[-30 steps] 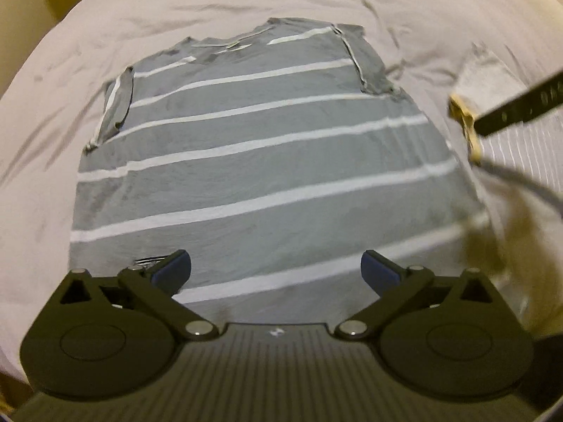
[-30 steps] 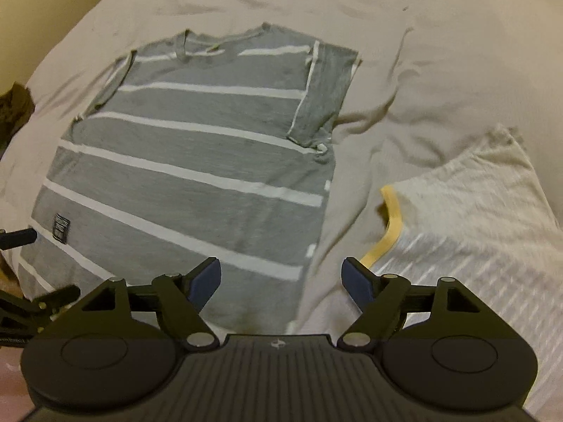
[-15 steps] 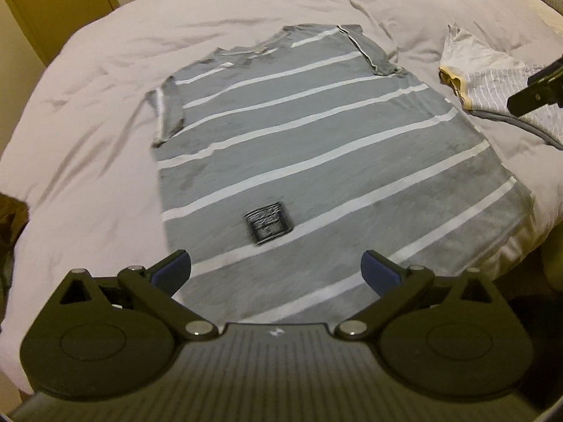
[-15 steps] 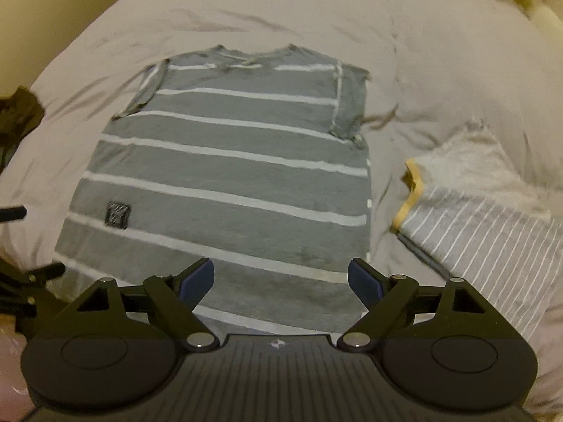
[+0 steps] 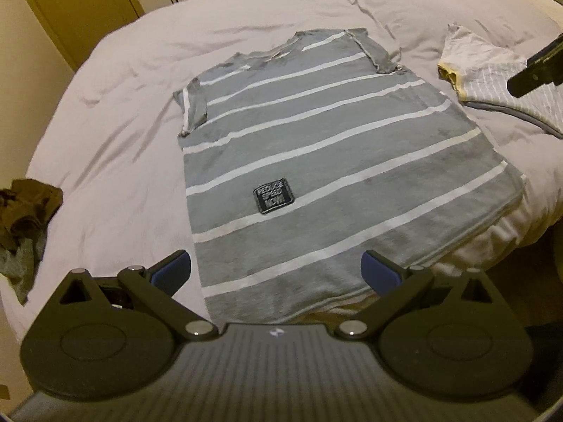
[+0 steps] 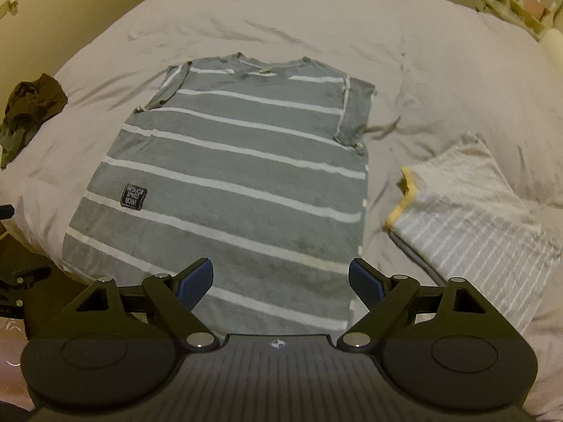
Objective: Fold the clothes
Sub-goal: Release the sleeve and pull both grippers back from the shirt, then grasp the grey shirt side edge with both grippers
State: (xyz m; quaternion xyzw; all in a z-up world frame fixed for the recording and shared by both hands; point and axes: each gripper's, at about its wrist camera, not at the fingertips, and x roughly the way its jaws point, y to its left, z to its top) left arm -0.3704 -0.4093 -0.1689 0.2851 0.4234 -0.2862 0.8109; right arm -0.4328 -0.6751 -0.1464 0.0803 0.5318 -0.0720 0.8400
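Lying flat and unfolded on the bed (image 6: 316, 17), the grey striped shirt (image 6: 232, 183) awaited its first fold, while a folded striped garment (image 6: 468, 218) sat to its right; both the left gripper (image 5: 276, 274) and right gripper (image 6: 280, 277) hovered spread and empty near its hem.

A dark patch (image 5: 274, 196) on the grey striped T-shirt (image 5: 334, 147) reads "REDUCE SPEED NOW". No other writing is legible.

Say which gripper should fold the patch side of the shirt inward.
Left. The left gripper hangs open over the hem corner on the patch side of the shirt; the right gripper, also open, sits toward the opposite edge.
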